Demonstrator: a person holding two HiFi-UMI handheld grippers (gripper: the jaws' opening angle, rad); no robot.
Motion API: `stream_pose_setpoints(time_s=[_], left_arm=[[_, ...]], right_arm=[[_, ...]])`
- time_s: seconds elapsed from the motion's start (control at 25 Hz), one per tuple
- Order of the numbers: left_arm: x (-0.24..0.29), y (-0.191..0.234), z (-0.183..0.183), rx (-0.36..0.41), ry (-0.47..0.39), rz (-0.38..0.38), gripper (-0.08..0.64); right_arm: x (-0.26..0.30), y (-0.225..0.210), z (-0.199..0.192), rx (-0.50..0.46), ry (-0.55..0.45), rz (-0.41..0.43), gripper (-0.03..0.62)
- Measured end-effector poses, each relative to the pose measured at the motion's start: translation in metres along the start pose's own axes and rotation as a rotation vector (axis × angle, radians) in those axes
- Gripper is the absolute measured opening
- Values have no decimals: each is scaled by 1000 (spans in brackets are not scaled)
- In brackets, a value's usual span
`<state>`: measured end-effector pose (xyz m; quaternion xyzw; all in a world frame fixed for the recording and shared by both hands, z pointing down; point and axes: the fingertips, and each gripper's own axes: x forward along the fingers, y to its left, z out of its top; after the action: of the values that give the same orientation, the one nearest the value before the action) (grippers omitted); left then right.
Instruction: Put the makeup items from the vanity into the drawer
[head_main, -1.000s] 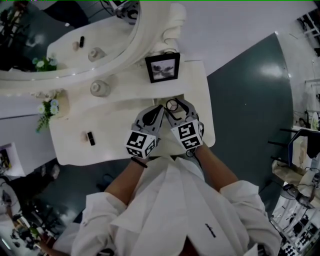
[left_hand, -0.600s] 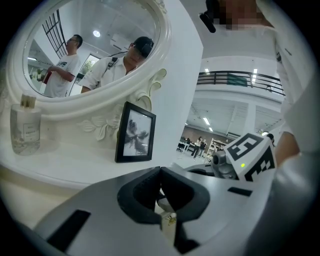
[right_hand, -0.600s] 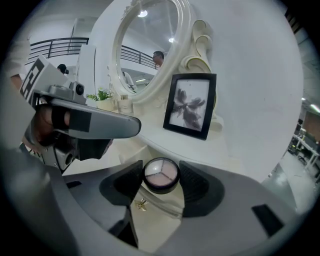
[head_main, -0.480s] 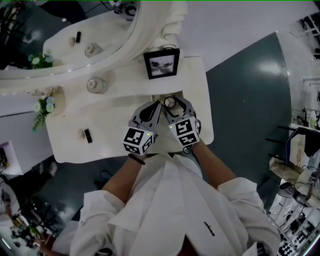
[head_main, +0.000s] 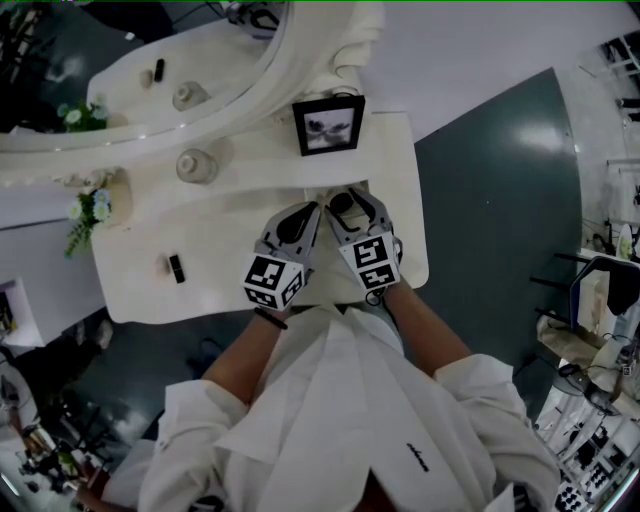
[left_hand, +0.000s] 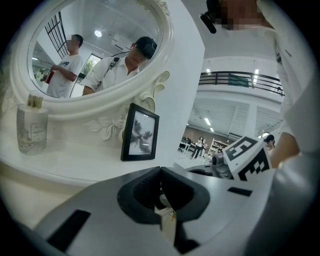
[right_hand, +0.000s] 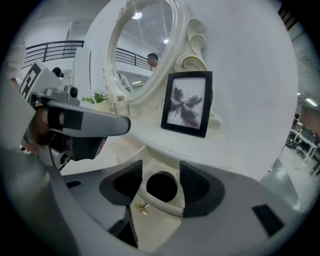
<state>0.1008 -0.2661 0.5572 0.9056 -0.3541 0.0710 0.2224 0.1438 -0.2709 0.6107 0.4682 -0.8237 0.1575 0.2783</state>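
Note:
My right gripper (head_main: 343, 199) is at the vanity's front edge, shut on a round black makeup item (head_main: 341, 205). In the right gripper view this item (right_hand: 161, 187) sits between the pads (right_hand: 196, 184), above the open white drawer (right_hand: 160, 227) with its gold knob (right_hand: 141, 206). My left gripper (head_main: 309, 210) is close beside it on the left, shut with nothing in it; its tips (left_hand: 161, 172) meet and the gold knob (left_hand: 172, 216) shows below them. A small black lipstick-like item (head_main: 177, 267) stands on the vanity top (head_main: 230, 240) at the left.
A black photo frame (head_main: 328, 124) stands just behind the grippers against the oval mirror (head_main: 150, 80). A glass bottle (head_main: 197, 165) sits at the mirror's base and flowers (head_main: 90, 215) at the far left. Dark floor (head_main: 500, 200) lies to the right of the vanity.
Both grippers stay almost where they were at the vanity's front. The round item between the right jaws looked like a ring before and now shows dark.

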Motion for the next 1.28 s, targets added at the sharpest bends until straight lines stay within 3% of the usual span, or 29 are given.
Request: stream_pose_setpoints(time_s=[0.32, 0.4, 0.64, 0.92, 1.28], left_arm=[[-11, 0, 4, 7, -15, 11, 26], [-16, 0, 8, 14, -25, 12, 26], [-37, -2, 20, 34, -54, 23, 26], [-78, -6, 52, 51, -124, 44, 26], [-145, 18, 110, 134, -255, 149, 26]], right_arm=[[-14, 0, 9, 10, -62, -5, 248], [-26, -1, 17, 19, -110, -17, 213], [-62, -8, 38, 16, -223, -95, 23], [-99, -6, 55, 74, -288, -125, 18], [-154, -10, 111, 85, -454, -163, 18]])
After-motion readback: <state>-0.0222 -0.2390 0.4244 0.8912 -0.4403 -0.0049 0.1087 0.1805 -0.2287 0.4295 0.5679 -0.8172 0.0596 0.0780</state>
